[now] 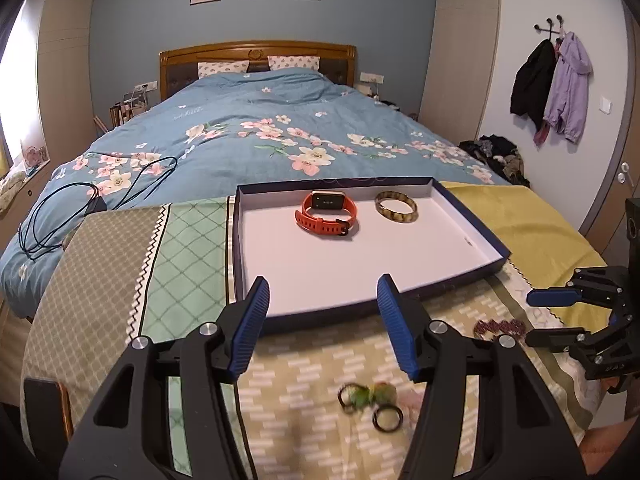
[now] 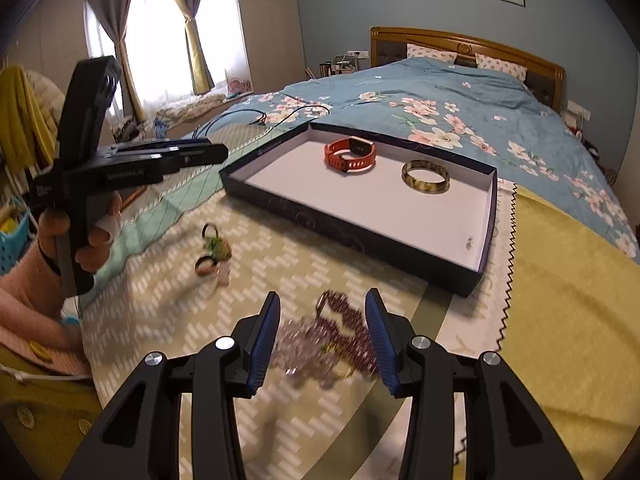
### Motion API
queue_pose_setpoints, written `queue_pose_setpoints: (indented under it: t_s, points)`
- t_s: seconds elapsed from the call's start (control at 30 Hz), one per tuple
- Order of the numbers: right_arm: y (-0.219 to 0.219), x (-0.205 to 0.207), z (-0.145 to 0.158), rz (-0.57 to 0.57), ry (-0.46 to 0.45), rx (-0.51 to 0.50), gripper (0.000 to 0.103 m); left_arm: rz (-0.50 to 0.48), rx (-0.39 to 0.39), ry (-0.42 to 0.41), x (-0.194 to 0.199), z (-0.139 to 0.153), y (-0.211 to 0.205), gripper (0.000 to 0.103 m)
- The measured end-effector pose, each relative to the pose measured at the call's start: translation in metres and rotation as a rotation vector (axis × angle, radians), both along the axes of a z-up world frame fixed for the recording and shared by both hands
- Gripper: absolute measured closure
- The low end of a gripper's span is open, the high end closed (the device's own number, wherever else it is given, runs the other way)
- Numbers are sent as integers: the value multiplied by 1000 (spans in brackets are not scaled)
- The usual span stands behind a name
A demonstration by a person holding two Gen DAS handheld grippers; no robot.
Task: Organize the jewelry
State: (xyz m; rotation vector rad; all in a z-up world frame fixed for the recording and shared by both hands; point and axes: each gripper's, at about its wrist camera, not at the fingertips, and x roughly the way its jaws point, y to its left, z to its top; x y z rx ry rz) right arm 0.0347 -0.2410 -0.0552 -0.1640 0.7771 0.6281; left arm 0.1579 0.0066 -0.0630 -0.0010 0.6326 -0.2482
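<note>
A shallow navy tray with a white floor (image 1: 280, 264) (image 2: 360, 200) lies on a patterned cloth. In it are an orange watch (image 1: 327, 216) (image 2: 351, 155) and a tortoiseshell bangle (image 1: 397, 207) (image 2: 425, 176). My left gripper (image 1: 322, 294) is open and empty above the cloth, near the tray's front edge. Below it lie green-and-dark hair ties (image 1: 370, 400) (image 2: 212, 250). My right gripper (image 2: 322, 308) is open, its fingers on either side of a heap of purple bead bracelets (image 2: 336, 336) (image 1: 498, 326). The right gripper also shows in the left wrist view (image 1: 532, 316).
The cloth covers the foot of a bed with a blue floral quilt (image 1: 260, 132). Black cables (image 1: 80, 200) lie on the quilt at the left. A yellow cloth (image 2: 560, 300) lies to the right of the tray. Coats (image 1: 552, 84) hang on the right wall.
</note>
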Motion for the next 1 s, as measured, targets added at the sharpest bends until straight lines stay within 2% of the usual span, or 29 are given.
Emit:
queue_pose_setpoints:
  t_s: [0.13,0.17,0.2,0.23,0.27,0.33,0.37,0.4,0.47,0.53,0.67,0.87,1.0]
  points:
    - [3,-10,-5,-5,8,3,61,-9,15,-40,-22,-2,-1,38]
    - [3,-11,-6,-18,12,7,61,-12,20,-49,-27,-2,-3,32]
    - [2,-11,-7,-30,13,17,54,-14,24,-57,-29,-2,-3,18]
    - [0,-11,-7,-49,13,33,47,2,37,-71,-35,-1,-5,11]
    - [-2,-10,-5,-64,9,54,42,7,42,-80,-36,0,-6,8]
    - [-1,-10,-4,-85,-5,56,37,0,47,-86,-40,2,-8,7]
    - [-2,-9,-2,-102,-11,59,27,3,49,-86,-41,2,-8,7]
    - [-2,-8,-2,-112,-16,63,23,11,52,-87,-43,2,-8,7]
    - [-3,-8,1,-126,-29,76,21,18,51,-88,-45,1,-7,7]
    - [-3,-8,3,-146,-45,76,11,41,47,-82,-45,1,-4,6]
    - [-4,-10,6,-171,-66,89,7,78,36,-80,-47,0,2,6]
    - [0,-14,8,-185,-97,85,7,138,22,-69,-52,-3,11,6]
    - [1,-16,5,-195,-101,75,7,163,26,-91,-58,-2,13,6]
